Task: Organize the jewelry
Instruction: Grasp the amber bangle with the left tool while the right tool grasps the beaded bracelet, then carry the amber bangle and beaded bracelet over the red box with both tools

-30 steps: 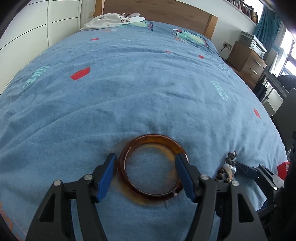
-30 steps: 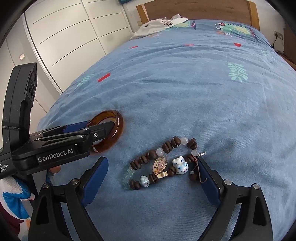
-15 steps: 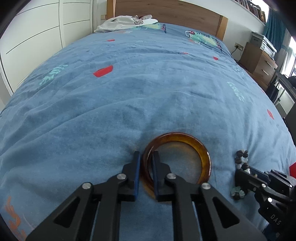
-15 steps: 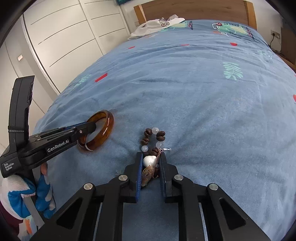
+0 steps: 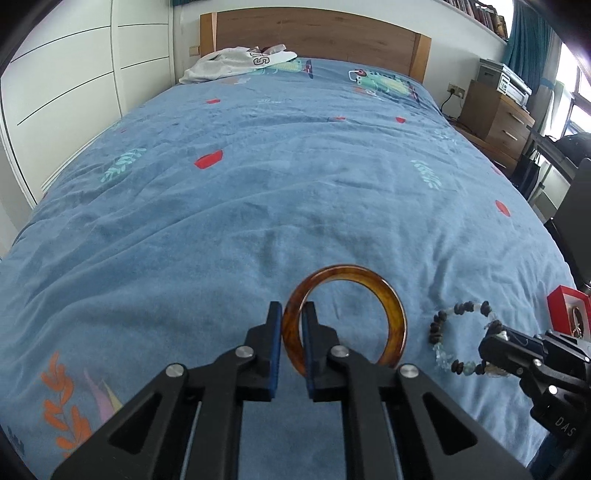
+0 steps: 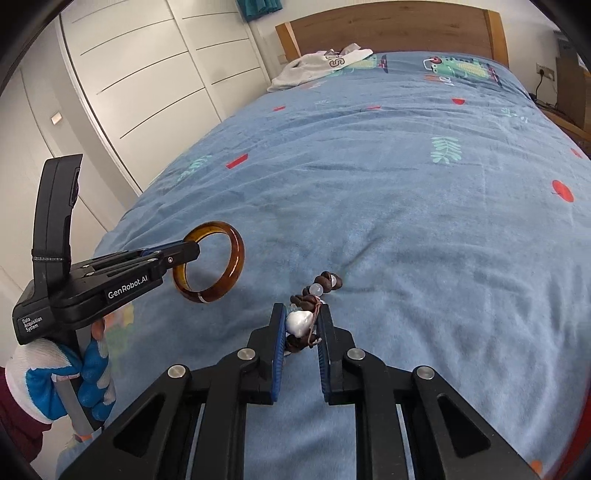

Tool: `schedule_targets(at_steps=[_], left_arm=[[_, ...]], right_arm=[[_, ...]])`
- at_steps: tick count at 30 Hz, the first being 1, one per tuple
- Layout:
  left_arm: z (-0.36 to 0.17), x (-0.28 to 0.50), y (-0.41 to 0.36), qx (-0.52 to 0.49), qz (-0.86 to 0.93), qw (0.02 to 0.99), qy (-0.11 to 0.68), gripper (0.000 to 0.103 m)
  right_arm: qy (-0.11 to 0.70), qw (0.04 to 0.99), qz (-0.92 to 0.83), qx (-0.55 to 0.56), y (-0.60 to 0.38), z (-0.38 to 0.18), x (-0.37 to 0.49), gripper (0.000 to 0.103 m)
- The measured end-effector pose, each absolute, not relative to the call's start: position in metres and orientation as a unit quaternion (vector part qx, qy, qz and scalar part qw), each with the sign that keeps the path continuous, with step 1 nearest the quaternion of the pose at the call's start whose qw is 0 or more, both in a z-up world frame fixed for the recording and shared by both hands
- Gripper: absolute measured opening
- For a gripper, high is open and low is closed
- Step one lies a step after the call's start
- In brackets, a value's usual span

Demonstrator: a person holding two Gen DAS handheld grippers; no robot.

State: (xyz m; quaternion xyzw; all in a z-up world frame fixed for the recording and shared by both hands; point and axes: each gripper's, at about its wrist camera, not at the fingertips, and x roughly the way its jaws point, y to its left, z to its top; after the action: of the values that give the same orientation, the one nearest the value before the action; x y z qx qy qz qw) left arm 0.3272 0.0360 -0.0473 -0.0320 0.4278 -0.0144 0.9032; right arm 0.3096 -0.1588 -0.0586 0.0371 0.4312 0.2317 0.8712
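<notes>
The amber bangle [image 5: 345, 317] is being pinched at its left rim by the left tongs [image 5: 292, 325], whose blue pads are pressed against either side of the band; the bangle is being held upright, clear of the blue bedspread [image 5: 280, 184]. In the right wrist view the same bangle [image 6: 210, 267] is seen hanging from the left tongs [image 6: 186, 251], which are being carried by a hand in a white and blue glove [image 6: 62, 384].

The beaded bracelet [image 6: 312, 306], made of dark brown and pale beads with a white charm, is being gripped by the right tongs [image 6: 303, 325], with the charm and cord squeezed between the pads and a short run of beads sticking out beyond the tips. In the left wrist view the bracelet [image 5: 461, 339] is seen dangling as a loop from the right tongs [image 5: 495, 354], just to the right of the bangle and above the bedspread.

A red box [image 5: 567, 314] is being shown at the right edge of the bed, close behind the right tongs. A white garment [image 5: 236, 62] is lying by the wooden headboard [image 5: 317, 29].
</notes>
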Motion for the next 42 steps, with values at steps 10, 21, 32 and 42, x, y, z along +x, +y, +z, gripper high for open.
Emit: schedule_targets(at_steps=[10, 21, 32, 42], left_arm=[[0.002, 0.255, -0.002, -0.011, -0.051, 0.91, 0.41, 0.01], [0.057, 0.211, -0.103, -0.004, -0.133, 0.914, 0.383, 0.01], [0.046, 0.211, -0.239, 0.02, -0.213, 0.891, 0.4, 0.01], [-0.009, 0.233, -0.338, 0.068, -0.239, 0.865, 0.436, 0.01]], right_arm=[[0.394, 0.894, 0.208, 0.041, -0.199, 0.003, 0.238, 0.016], [0.341, 0.929, 0.137, 0.038, -0.292, 0.077, 0.175, 0.016], [0.347, 0.934, 0.062, 0.05, -0.416, 0.075, 0.152, 0.016], [0.387, 0.918, 0.03, 0.08, -0.486, 0.014, 0.176, 0.016]])
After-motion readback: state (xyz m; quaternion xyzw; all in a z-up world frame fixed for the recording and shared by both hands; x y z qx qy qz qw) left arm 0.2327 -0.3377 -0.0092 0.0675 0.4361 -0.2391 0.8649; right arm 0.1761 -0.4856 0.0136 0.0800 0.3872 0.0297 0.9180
